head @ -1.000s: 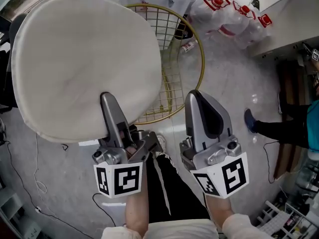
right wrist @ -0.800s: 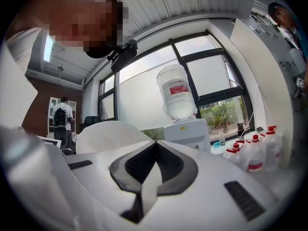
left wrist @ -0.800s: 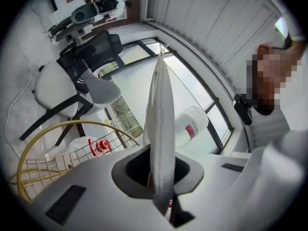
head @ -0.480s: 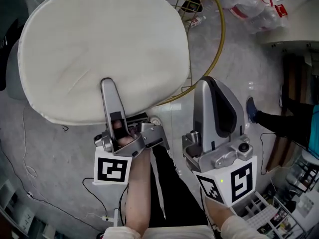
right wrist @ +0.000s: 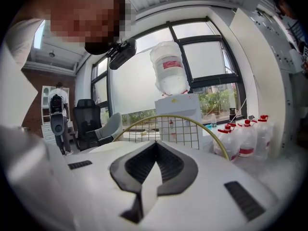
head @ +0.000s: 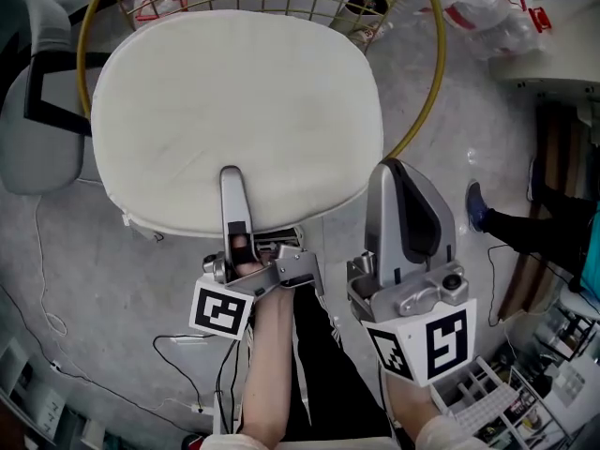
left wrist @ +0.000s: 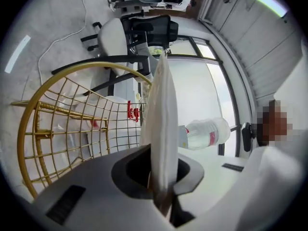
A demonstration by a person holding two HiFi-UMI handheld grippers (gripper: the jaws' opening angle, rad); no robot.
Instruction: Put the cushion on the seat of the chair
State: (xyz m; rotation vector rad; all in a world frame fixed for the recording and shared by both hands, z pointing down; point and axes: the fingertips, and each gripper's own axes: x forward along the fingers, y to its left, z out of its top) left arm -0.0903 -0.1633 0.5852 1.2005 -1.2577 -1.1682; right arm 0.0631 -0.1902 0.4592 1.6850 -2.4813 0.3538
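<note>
The cream oval cushion [head: 234,111] lies flat over the seat of the gold wire chair [head: 437,64], inside its round rim. My left gripper [head: 232,184] is rolled on its side and shut on the cushion's near edge. In the left gripper view the cushion [left wrist: 161,109] stands edge-on between the jaws of the left gripper [left wrist: 161,186], with the chair's wire back [left wrist: 57,124] behind it. My right gripper [head: 401,169] hovers just right of the cushion's near right edge, shut and holding nothing. In the right gripper view the right gripper [right wrist: 155,146] has its tips together, and the chair's gold rim [right wrist: 192,119] is ahead.
A grey office chair [head: 37,111] stands at the left, close to the gold rim. Red-capped water bottles [head: 487,17] lie at the top right. A person's shoe and leg [head: 473,223] are at the right. Cables [head: 47,317] trail over the floor. A water dispenser [right wrist: 168,76] stands behind the chair.
The cushion has come down and rightward, from beside the gold chair to over its seat. My left gripper has rolled onto its side while holding it. The right gripper has sunk alongside.
</note>
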